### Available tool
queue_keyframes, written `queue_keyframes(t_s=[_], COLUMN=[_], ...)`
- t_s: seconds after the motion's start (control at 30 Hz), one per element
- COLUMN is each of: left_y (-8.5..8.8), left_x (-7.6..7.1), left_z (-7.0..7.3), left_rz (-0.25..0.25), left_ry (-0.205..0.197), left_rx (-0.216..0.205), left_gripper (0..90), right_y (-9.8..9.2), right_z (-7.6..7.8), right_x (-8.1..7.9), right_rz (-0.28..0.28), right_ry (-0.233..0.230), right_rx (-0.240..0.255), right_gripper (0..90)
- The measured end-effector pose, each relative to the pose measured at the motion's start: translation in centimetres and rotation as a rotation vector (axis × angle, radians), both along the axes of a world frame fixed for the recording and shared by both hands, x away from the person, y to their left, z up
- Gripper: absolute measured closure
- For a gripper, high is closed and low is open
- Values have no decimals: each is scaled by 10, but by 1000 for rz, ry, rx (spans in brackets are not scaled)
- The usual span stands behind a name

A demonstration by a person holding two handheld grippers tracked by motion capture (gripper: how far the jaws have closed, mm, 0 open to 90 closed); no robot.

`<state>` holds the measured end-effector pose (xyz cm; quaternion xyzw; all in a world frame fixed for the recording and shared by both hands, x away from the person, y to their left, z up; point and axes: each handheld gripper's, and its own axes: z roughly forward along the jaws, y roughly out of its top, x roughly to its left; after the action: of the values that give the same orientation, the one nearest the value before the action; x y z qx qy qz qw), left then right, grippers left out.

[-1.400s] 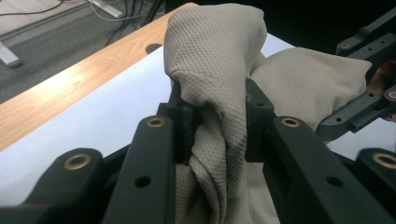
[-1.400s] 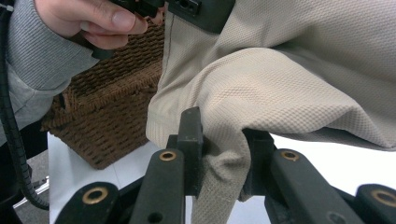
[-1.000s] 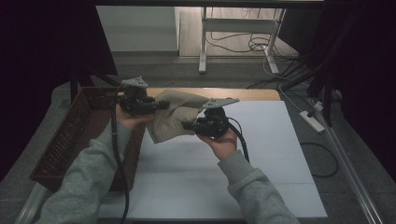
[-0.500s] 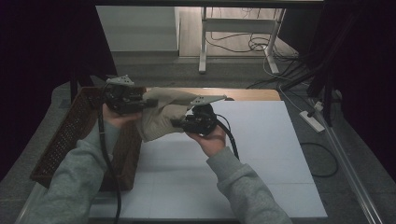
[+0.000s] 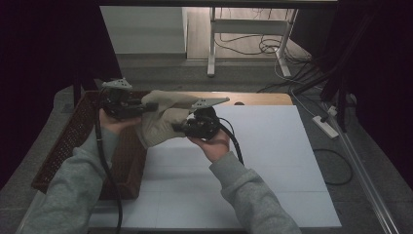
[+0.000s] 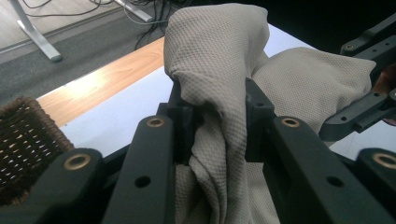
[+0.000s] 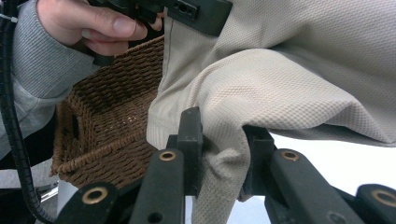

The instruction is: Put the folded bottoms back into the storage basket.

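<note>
Beige textured cloth (image 5: pixel 163 119) hangs bunched and creased.

We can't see the left gripper (image 6: pixel 219 121) pads, cloth (image 6: pixel 219 60) bunched over them; basket (image 7: pixel 112 121) interior beside cloth too dark, btm edge cut off.

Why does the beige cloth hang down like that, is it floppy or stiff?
Probably floppy: the beige cloth sags and folds between the left gripper and right gripper, both shut on it. It looks light, since small pinches carry it. Its woven texture likely keeps it from slipping.
</note>
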<state>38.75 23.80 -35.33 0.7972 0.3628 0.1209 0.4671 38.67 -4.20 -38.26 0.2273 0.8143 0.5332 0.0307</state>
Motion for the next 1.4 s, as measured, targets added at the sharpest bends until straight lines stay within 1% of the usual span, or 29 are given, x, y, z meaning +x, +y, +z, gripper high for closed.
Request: queue_keyframes(t_s=[0.4, 0.87, 1.2, 1.37, 1.4], left_y=[20, 52, 75, 87, 90], left_x=[-5, -13, -17, -20, -20], left_z=[3, 5, 0, -4, -4], left_rz=[27, 71, 105, 124, 127], left_ry=[-9, -11, 4, 12, 13], left_rx=[-13, -22, -21, -19, -17], left_gripper=[706, 706, 706, 706, 706], right_y=[18, 50, 73, 85, 90], right_z=[5, 9, 4, -1, -3], right_x=[1, 4, 7, 9, 10], right_rz=[16, 50, 74, 84, 87], right_ry=[-9, -8, 4, 13, 17], right_rx=[0, 1, -1, -2, -3], right_gripper=[735, 735, 734, 734, 734])
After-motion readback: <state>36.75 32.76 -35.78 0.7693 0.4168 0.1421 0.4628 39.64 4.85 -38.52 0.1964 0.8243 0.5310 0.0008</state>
